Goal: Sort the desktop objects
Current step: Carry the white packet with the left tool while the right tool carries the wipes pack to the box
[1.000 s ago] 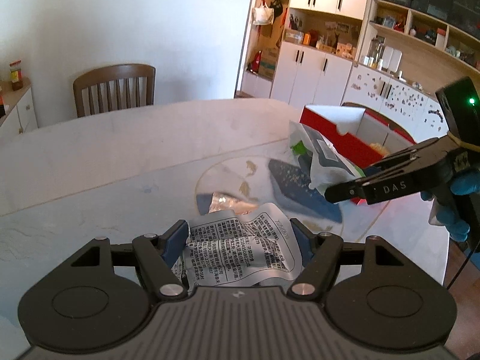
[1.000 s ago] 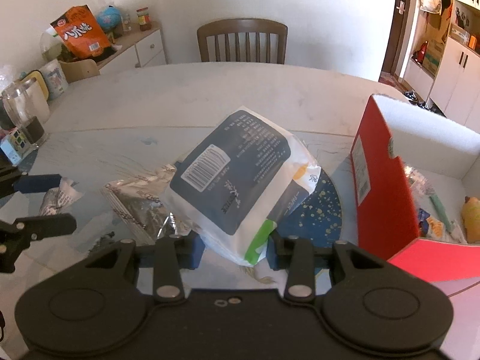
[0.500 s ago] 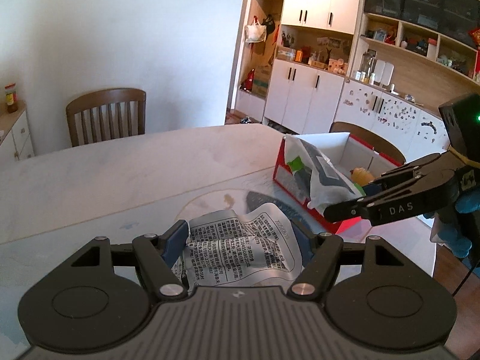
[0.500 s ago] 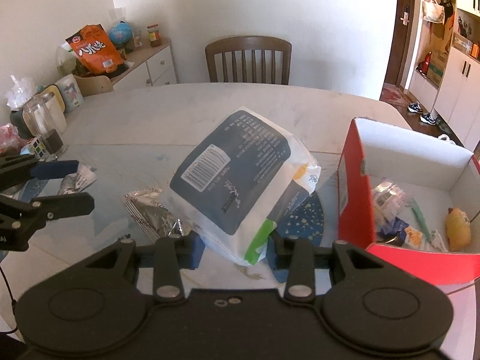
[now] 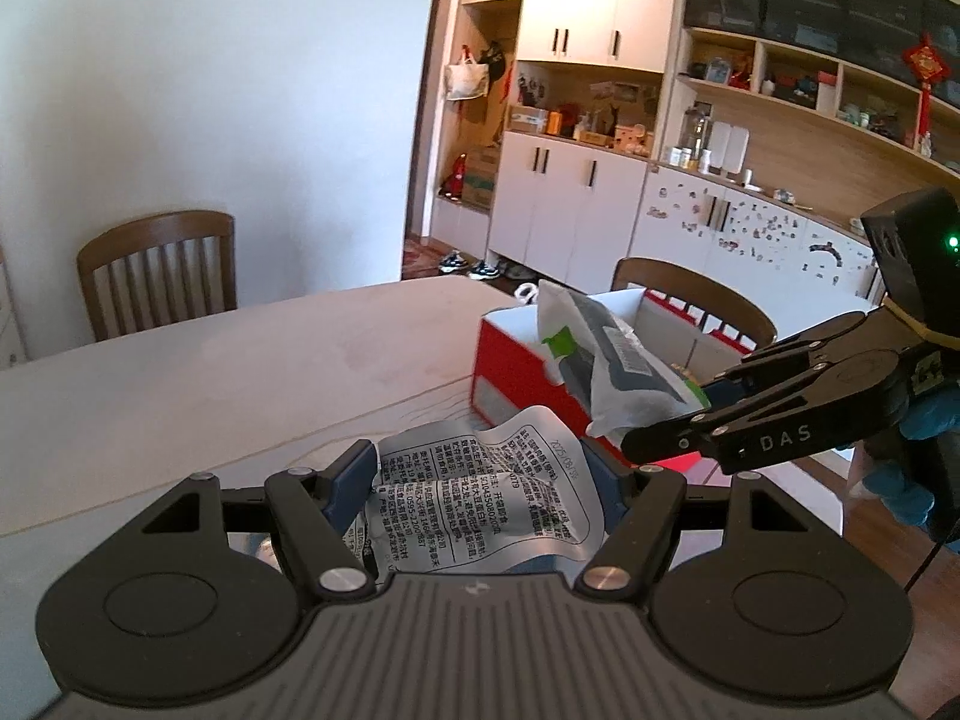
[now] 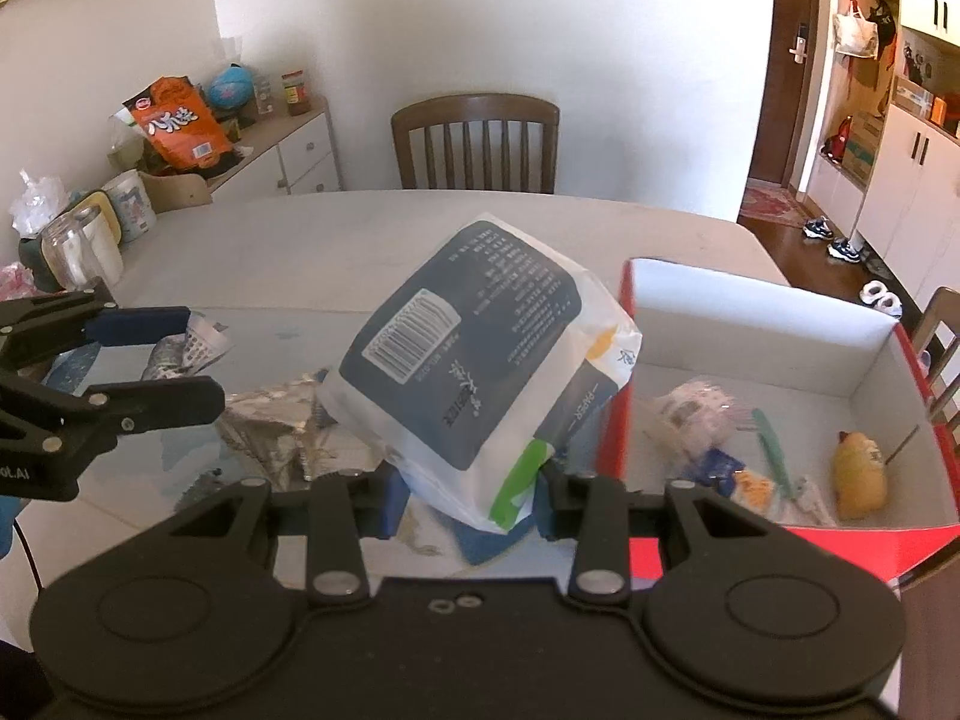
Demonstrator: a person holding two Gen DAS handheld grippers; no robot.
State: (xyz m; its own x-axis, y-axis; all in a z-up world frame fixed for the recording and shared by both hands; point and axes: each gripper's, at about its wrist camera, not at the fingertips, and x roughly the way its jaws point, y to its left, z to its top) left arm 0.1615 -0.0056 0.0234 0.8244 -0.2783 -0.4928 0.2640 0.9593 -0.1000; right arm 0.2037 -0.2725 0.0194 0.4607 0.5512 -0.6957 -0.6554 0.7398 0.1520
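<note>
Left gripper (image 5: 480,480): fingers clamped on a crumpled silver wrapper (image 5: 480,498), held above the table (image 5: 210,360).
Right gripper (image 6: 468,492): fingers clamped on the lower corner of a tissue pack (image 6: 480,354), which sticks up and forward, tilted.
Box (image 6: 612,420): red outside, white inside, open on top, at the table's right edge; small items already lie in it. The pack hangs just left of its near wall, not yet over the opening.
Also on the table: a foil wrapper (image 6: 270,420) between the two grippers.
Risk, pack: it is gripped by one corner only, so it looks likely to swing or slip out; it could also catch the box wall and tip or push the box.
Risk, wrapper: thin and crumpled, it may slide from the pads or drop short of the box.
Risk, grippers: both appear headed for one box and could collide.
</note>
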